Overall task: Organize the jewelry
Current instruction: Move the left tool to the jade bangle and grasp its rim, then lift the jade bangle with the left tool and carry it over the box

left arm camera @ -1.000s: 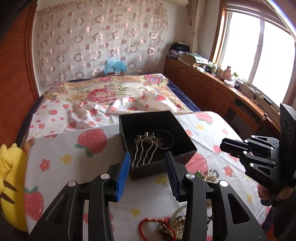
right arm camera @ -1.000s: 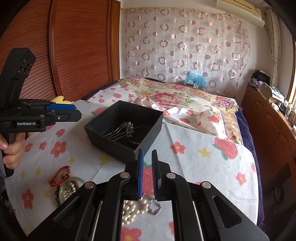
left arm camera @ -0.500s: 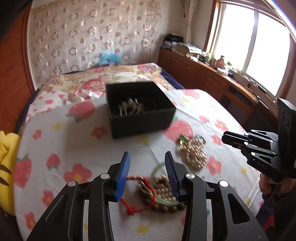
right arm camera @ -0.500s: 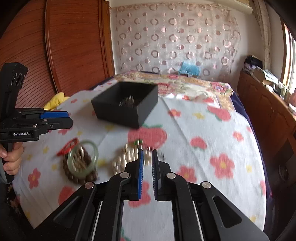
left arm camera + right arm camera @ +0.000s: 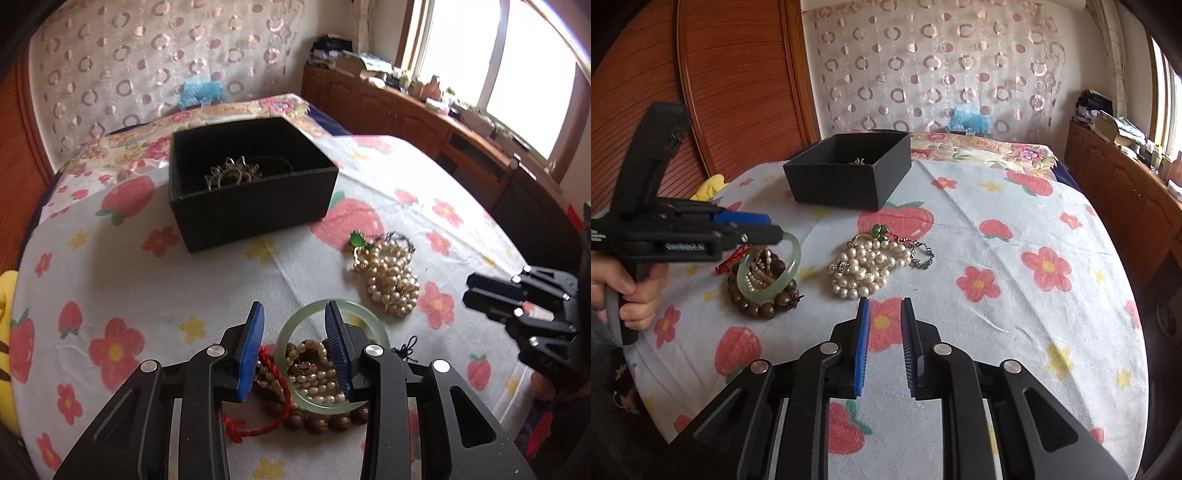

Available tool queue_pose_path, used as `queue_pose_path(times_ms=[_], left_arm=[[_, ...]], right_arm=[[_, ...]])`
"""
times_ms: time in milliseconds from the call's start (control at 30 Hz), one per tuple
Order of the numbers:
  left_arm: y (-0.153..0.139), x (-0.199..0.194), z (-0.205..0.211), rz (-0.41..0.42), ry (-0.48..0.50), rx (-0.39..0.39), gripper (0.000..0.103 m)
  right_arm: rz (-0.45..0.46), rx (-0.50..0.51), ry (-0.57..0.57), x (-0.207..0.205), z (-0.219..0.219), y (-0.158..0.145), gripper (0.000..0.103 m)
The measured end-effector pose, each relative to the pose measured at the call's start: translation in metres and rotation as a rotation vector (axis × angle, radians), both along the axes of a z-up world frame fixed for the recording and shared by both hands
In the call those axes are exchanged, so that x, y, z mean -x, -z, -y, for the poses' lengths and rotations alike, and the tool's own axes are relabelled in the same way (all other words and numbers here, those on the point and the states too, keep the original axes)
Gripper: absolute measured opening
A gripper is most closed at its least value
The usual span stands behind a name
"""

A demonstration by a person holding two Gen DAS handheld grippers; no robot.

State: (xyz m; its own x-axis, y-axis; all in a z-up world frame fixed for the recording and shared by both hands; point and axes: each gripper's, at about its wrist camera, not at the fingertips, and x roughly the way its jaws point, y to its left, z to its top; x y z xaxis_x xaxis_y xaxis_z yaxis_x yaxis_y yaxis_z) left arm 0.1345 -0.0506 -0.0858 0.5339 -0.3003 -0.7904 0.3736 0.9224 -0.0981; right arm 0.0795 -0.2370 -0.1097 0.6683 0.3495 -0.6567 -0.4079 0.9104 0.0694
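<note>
Both cameras have pulled back from the black box [image 5: 255,192] over the last second, and the left gripper [image 5: 293,345] has come down onto the heap of jewelry at the near edge of the bed. The right gripper [image 5: 884,345], which was nearly closed a second ago, now has its jaws a little apart.

In the left wrist view the box sits at 12 o'clock with a metal hair comb [image 5: 232,175] lying inside. The pearl necklace [image 5: 391,277] lies at 2 o'clock, apart from the heap. At 6 o'clock a pale green bangle [image 5: 314,314] rests on a brown bead bracelet [image 5: 325,421], a red cord [image 5: 258,424] and smaller pearls.

The left jaws are open wide, with one blue pad outside the bangle's rim and the other pad inside the ring, so they straddle its left wall. From the right wrist view the lower finger seems to touch the bangle, but the jaws have not closed on it. The right jaws are partly open and hold nothing, hovering above the sheet [image 5: 1015,332] at 6 o'clock of the necklace.

The bangle looks hard and smooth, so a pinch on its curved wall could let it squirt out sideways or twist in the pads. It also sits tilted on loose beads, which may shift as the pads close. The red cord or small pearls lying just beside the pad could get caught and dragged along toward the box.
</note>
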Motion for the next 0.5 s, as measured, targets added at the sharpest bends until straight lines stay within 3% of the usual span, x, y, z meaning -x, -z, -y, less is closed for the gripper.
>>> queue_pose_path(times_ms=[200,367,500], left_arm=[[0.009,-0.011,0.002,-0.051,0.018,-0.014,0.032],[0.004,-0.011,-0.002,-0.042,0.023,0.017,0.008],[-0.004,-0.003,-0.004,0.006,0.009,0.023,0.008]], right_arm=[[0.005,-0.01,-0.009,0.001,0.0,-0.002,0.019],[-0.002,-0.013,-0.02,0.0,0.001,-0.002,0.019],[-0.007,0.007,-0.035,-0.004,-0.003,-0.003,0.019]])
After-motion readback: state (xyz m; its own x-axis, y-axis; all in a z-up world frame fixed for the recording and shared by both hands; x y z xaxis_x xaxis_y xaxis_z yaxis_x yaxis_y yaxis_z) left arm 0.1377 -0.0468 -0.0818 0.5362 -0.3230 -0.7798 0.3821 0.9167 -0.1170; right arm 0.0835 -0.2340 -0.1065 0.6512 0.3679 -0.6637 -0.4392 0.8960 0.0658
